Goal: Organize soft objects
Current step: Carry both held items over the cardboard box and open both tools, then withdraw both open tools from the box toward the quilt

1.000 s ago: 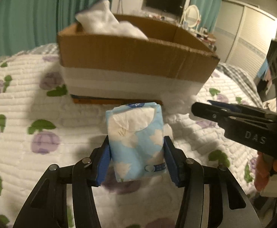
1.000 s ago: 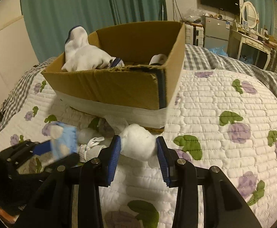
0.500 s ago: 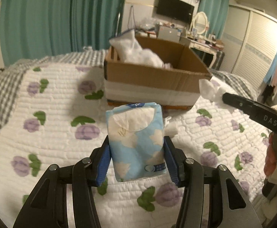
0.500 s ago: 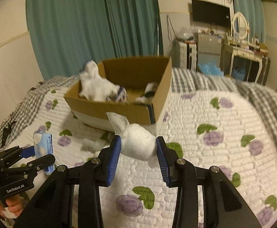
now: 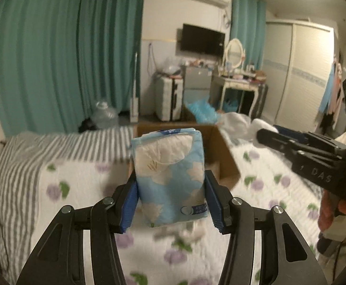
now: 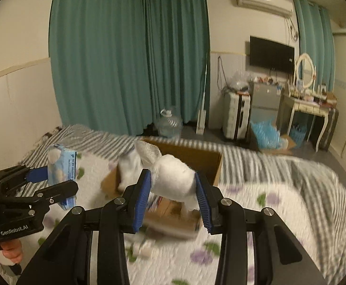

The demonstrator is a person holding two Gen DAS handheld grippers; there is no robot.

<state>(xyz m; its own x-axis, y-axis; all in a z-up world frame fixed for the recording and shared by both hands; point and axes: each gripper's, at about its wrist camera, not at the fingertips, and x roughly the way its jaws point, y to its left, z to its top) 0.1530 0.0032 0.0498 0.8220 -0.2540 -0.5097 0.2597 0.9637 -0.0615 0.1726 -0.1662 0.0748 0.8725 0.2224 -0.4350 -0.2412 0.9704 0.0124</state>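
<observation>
My left gripper (image 5: 170,204) is shut on a blue flowered tissue pack (image 5: 170,178), held upright above the bed in front of the open cardboard box (image 5: 222,152). It also shows in the right wrist view (image 6: 52,190), with the pack (image 6: 62,168). My right gripper (image 6: 173,201) is shut on a white rolled sock (image 6: 173,178), held above the box (image 6: 196,159). It shows at the right of the left wrist view (image 5: 268,135). A white cloth (image 6: 130,166) lies in the box.
The bed has a white quilt (image 5: 82,178) with purple flowers and a striped blanket (image 5: 54,142). Small white items (image 6: 142,247) lie on the quilt by the box. Beyond the bed stand a water jug (image 6: 169,124), a suitcase (image 6: 234,114) and a dressing table (image 6: 310,109).
Both grippers have risen high above the bed with their loads. The box now looks smaller and lower, and the room beyond has come into view.
</observation>
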